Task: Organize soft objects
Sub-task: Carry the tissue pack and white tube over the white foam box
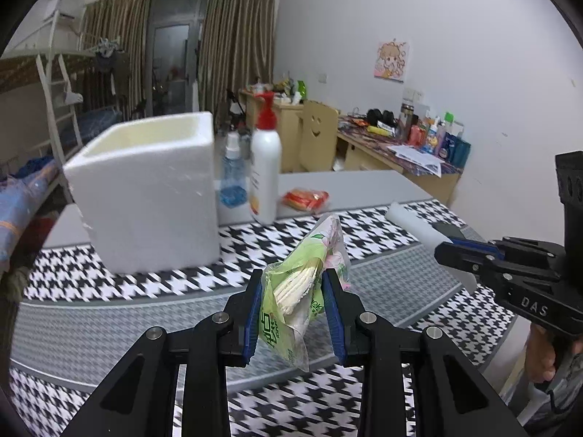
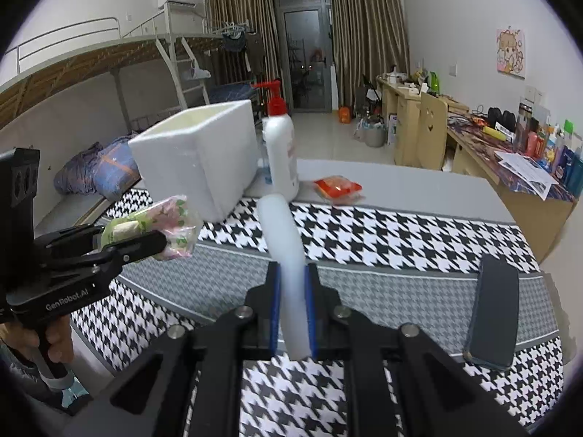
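My left gripper [image 1: 293, 280] is shut on a green tissue pack [image 1: 309, 276], lifted above the houndstooth cloth. From the right wrist view the same tissue pack [image 2: 164, 225] pokes out of the left gripper [image 2: 160, 238] at the left. My right gripper [image 2: 293, 276] is shut on a white foam sheet [image 2: 284, 240] that stands up between its blue pads. The foam sheet [image 1: 411, 222] also shows at the right of the left wrist view, in the right gripper [image 1: 442, 249]. A white foam box [image 1: 149, 189] [image 2: 204, 156] stands open-topped at the back left.
Behind the box stand a white pump bottle [image 1: 265, 167] [image 2: 281, 153] and a blue spray bottle [image 1: 232, 174]. A red snack packet [image 1: 306, 198] [image 2: 339, 187] lies on the grey table [image 1: 364, 185]. A dark flat phone-like slab [image 2: 493, 313] lies at the right. Cluttered desks line the far wall.
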A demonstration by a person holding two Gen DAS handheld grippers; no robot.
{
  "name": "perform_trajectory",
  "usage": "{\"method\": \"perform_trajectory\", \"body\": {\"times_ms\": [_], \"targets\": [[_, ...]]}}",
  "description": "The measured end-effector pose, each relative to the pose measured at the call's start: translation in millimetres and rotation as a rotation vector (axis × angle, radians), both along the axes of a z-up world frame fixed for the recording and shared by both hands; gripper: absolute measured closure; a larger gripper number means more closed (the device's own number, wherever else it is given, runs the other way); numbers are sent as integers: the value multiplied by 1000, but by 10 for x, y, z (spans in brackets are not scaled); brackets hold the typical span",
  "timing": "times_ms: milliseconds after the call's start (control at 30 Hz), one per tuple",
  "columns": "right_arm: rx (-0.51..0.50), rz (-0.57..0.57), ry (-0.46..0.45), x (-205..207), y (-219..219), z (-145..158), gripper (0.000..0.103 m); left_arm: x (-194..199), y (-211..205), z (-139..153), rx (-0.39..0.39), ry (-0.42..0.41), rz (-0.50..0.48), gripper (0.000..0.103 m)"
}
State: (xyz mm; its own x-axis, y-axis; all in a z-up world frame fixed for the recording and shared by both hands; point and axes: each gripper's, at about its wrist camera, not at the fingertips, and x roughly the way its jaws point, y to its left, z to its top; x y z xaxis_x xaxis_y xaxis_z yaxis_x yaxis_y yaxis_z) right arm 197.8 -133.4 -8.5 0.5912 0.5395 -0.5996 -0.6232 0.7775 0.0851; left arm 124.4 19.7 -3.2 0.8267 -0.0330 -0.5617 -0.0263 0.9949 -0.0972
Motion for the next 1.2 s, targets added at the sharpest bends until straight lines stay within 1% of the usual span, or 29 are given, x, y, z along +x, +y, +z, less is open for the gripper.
{"method": "perform_trajectory", "body": {"times_ms": [300,567,667,1000,1200], "targets": [[33,-5,-55,-169,329,170,87,-96,275,160,42,-58,23,70],[48,9,-81,-236,618,343,87,-132,504,310,82,-97,85,70],[44,16,-90,-236,718,393,87,-127,570,353,90,-116,107,70],[42,35,-108,-209,949,533,87,-108,712,496,101,-162,125,70],[62,41,-103,-165,1057,619,87,-111,844,595,109,-187,156,70]]}}
